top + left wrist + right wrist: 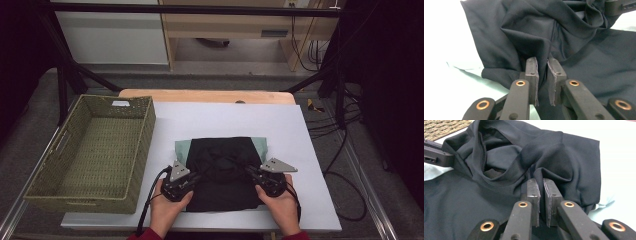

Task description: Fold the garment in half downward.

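I see the black garment (222, 172) lying near the front middle of the counter (310, 165), on the white sheet (225, 120) that covers it. The garment is a soft, matte knit, folded into a rough rectangle, with a stitched hem showing in the right gripper view (483, 155). Its upper layer is gathered into loose ridges and a hollow between my two tools. A pale green cloth (182, 149) lies flat beneath it, its corners peeking out at the far left and far right of the black fabric.

My left hand-held gripper (192, 177) sits at the garment's left edge and my right hand-held gripper (252, 172) at its right edge, both pointing inward toward each other. In the left gripper view, the left hand-held gripper (543, 75) has its flat dark pads (532, 72) clenched on a pinched fold of the black fabric, which rises straight from between them. In the right gripper view, the right hand-held gripper (541, 192) is likewise clamped on a fold, its pads (532, 191) nearly meeting around the thin cloth.

To the left, well apart from the garment, a rectangular woven basket (145, 135) of greenish wicker stands partly over the counter's left edge.
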A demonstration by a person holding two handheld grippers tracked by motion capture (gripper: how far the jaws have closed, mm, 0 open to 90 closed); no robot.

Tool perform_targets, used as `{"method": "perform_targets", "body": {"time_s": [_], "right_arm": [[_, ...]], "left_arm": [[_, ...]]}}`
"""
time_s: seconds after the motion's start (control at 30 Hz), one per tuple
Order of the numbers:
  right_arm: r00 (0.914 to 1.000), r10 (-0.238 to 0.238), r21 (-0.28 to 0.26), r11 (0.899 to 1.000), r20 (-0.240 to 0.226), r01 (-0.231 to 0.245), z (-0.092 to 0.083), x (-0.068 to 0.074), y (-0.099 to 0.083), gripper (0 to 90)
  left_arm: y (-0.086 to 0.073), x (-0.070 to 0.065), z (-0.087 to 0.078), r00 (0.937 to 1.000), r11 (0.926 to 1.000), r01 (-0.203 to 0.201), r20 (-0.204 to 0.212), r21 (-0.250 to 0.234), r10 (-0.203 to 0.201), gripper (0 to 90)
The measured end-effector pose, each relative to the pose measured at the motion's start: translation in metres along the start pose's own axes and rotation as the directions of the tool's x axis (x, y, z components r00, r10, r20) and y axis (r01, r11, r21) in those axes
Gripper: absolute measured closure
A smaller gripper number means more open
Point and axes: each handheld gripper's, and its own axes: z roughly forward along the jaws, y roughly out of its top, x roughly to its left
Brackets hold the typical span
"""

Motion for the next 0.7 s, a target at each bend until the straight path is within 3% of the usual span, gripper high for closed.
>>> {"method": "perform_targets", "body": {"time_s": [0.1,0.37,0.7], "right_arm": [[1.0,-0.003,0.006,1.0,0.0,0.003,-0.0007,0.0009,-0.0009,84.3],[1.0,-0.008,0.017,1.0,0.004,0.008,-0.0018,0.0022,-0.0027,83.7],[0.9999,0.013,0.023,1.0,0.004,-0.013,-0.0074,0.0017,-0.0076,80.4]], "left_arm": [[-0.0009,-0.0019,-0.0008,0.9999,0.9999,-0.013,-0.001,0.007,0.013,79.7],[-0.0037,-0.002,-0.0015,1.0,0.9999,-0.002,0.004,0.014,0.002,78.5],[-0.0054,-0.0017,-0.006,1.0,1.0,0.005,-0.003,-0.003,-0.005,71.1]]}}
